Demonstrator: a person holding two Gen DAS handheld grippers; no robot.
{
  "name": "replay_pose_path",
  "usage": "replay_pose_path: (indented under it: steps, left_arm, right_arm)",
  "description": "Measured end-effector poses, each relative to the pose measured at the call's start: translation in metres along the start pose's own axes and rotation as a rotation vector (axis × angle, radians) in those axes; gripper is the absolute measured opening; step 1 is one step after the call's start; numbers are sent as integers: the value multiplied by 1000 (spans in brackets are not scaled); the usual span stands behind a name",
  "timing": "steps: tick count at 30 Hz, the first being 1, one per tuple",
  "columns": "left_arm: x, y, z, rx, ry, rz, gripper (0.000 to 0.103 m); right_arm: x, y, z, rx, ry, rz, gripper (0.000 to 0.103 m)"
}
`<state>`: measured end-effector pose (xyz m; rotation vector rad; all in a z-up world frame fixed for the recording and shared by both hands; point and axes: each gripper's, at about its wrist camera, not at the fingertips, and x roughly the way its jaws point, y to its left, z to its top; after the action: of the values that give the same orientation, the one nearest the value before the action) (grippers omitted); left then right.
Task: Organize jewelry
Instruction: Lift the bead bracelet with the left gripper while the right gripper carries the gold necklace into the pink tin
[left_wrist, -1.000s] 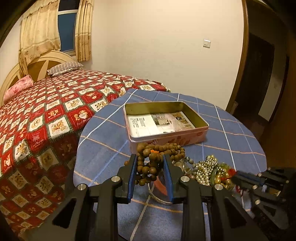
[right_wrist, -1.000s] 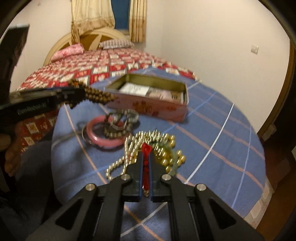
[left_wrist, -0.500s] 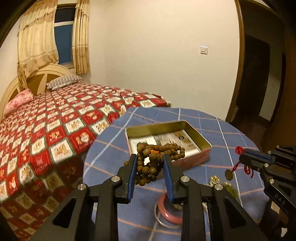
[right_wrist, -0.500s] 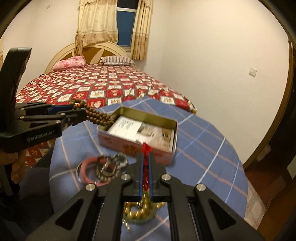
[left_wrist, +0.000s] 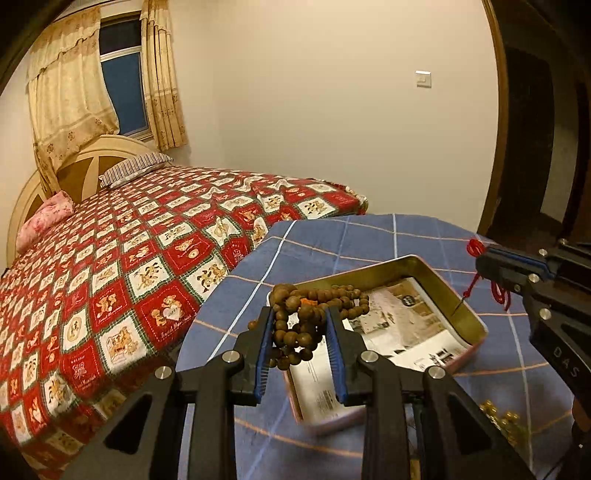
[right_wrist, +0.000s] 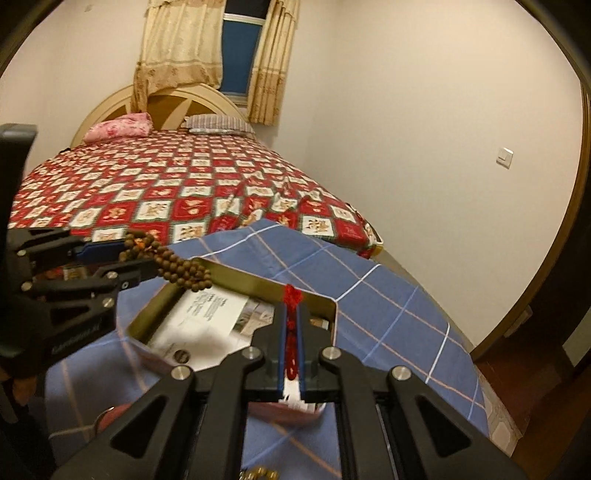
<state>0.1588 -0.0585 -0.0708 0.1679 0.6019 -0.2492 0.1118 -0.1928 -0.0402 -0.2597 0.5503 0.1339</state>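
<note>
My left gripper (left_wrist: 300, 314) is shut on a bunch of brown wooden beads (left_wrist: 306, 317) and holds it above the near left corner of an open pink tin (left_wrist: 476, 325) lined with printed paper. It also shows in the right wrist view (right_wrist: 147, 260) with the beads (right_wrist: 177, 267) hanging over the tin (right_wrist: 325, 301). My right gripper (right_wrist: 292, 314) is shut on a red cord (right_wrist: 292, 295) over the tin's right side. In the left wrist view the right gripper (left_wrist: 484, 260) holds the red cord (left_wrist: 474, 247), whose thread hangs into the tin.
The tin sits on a round table with a blue checked cloth (left_wrist: 332, 236). Gold beads (left_wrist: 498, 417) lie near the front right; a pink bangle (right_wrist: 110, 421) shows at the front left. A bed with a red patchwork cover (left_wrist: 129, 258) is close behind the table.
Both grippers have risen and moved forward from the jewelry pile to over the tin, carrying the wooden beads and the red cord.
</note>
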Motion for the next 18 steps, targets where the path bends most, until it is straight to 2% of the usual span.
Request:
replay_pose_path:
  steps: [8,18]
  left_arm:
    - [35,-1,4,7,40,22,28]
    - [56,-7,4,18,70,32,29]
  right_arm:
    - [35,-9,1,19,42,-7,6]
    - [64,-15,-3,30,97,-1,7]
